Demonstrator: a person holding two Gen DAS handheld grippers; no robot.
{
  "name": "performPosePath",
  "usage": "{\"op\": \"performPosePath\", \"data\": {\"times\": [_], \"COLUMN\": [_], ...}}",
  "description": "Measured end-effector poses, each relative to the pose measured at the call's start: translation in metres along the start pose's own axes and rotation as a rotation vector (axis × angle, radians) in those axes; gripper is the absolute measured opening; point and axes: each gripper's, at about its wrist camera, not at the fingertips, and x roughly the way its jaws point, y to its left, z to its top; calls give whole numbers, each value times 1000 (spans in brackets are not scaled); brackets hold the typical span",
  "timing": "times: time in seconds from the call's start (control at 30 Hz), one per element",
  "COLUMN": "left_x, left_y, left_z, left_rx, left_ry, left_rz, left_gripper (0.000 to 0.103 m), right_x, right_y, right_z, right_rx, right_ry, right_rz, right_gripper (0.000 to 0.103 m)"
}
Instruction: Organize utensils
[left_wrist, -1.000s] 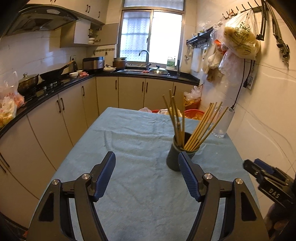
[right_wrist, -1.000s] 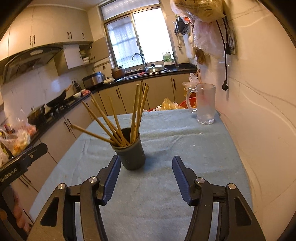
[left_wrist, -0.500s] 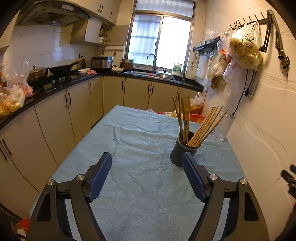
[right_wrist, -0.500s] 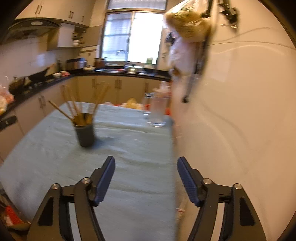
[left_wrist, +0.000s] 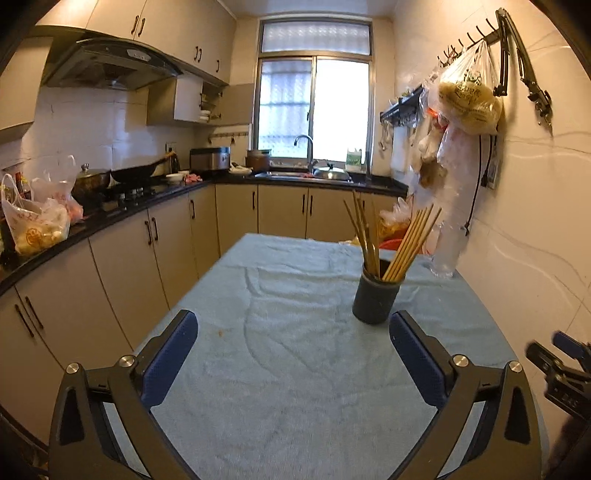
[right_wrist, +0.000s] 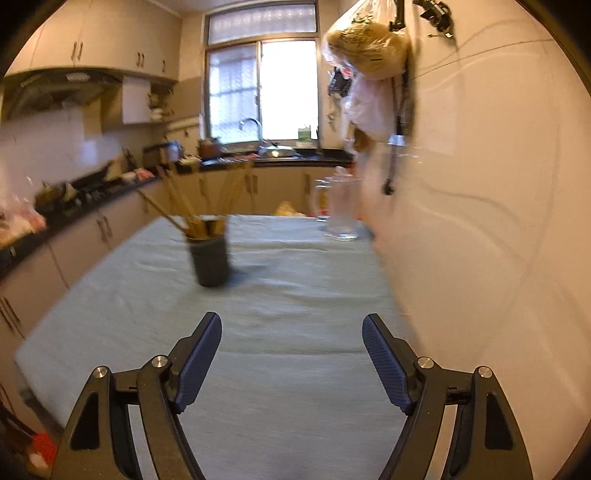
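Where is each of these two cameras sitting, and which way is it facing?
Left wrist view: sits on the left tool, looking down the light blue cloth-covered table toward the window; its open blue-padded fingers show, plus the right tool at the right edge.
Right wrist view: sits on the right tool, nearer the white wall, facing the same way; its open fingers show.
Shared: the dark round cup of wooden chopsticks, the clear glass mug.

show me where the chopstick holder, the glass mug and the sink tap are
chopstick holder (left_wrist: 375, 301), left wrist view, on its dark front wall
glass mug (right_wrist: 343, 208), right wrist view, on its clear body by the wall
sink tap (left_wrist: 306, 142), left wrist view, on the curved spout under the window
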Motion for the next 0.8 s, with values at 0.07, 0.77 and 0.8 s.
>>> {"op": "performPosePath", "data": {"times": [0.07, 0.77, 0.8], "left_x": [0, 52, 54], "left_y": [3, 18, 20], "left_z": [-5, -47, -48], "left_rx": [-13, -21, -29], "left_ry": [-3, 203, 213], "left_rz": [3, 36, 30], "left_gripper": [103, 103, 103], "right_x": [2, 29, 31], "right_y": [13, 61, 64], "right_z": [3, -7, -8], "right_rx": [11, 124, 118], "right_ry": [-21, 20, 26], "right_rz": [15, -72, -73], "right_gripper": [83, 84, 84]}}
